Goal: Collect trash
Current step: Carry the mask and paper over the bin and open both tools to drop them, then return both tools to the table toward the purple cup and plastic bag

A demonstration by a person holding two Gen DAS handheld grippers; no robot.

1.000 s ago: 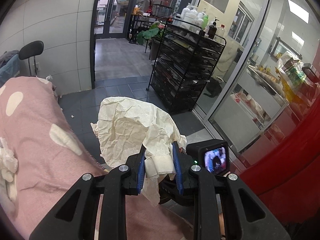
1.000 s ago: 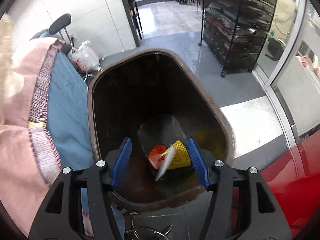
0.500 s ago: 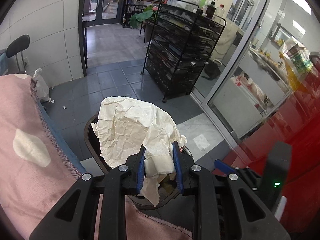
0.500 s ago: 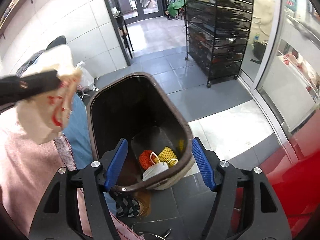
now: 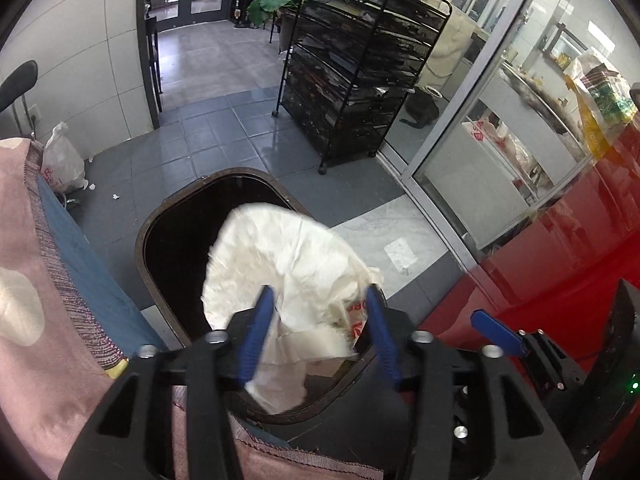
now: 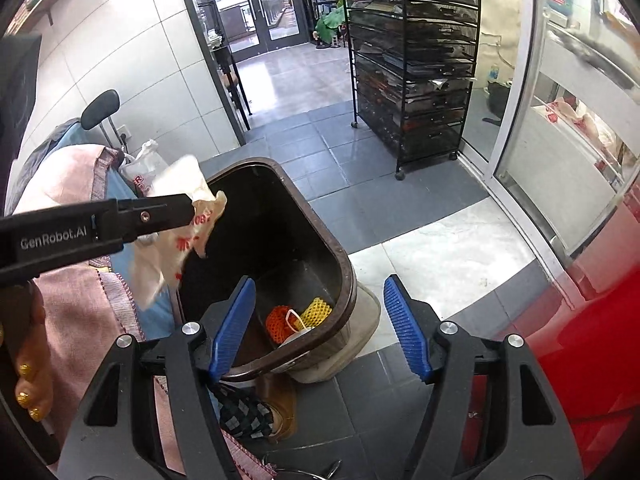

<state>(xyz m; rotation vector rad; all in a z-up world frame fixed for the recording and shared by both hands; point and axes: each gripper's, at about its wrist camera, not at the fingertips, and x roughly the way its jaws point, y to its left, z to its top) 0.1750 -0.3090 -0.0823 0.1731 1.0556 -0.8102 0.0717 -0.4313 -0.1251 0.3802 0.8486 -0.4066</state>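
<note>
We see the crumpled white wrapper point(image 5: 288, 264), red-printed, hanging lengthwise downward over the dark bin point(image 5: 168, 240). Our left gripper point(image 5: 316, 320) stands spread around it; our right gripper point(image 6: 320, 320) is parted, empty.

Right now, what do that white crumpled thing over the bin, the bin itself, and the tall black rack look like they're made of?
The white wrapper looks like thin matte paper or a thin plastic bag: creased all over, with red print; I can't tell which. The bin seems to be hard plastic, brown rim, with a dark, slightly glossy inside. The rack looks like black-painted metal wire: thin straight bars on small casters.
</note>
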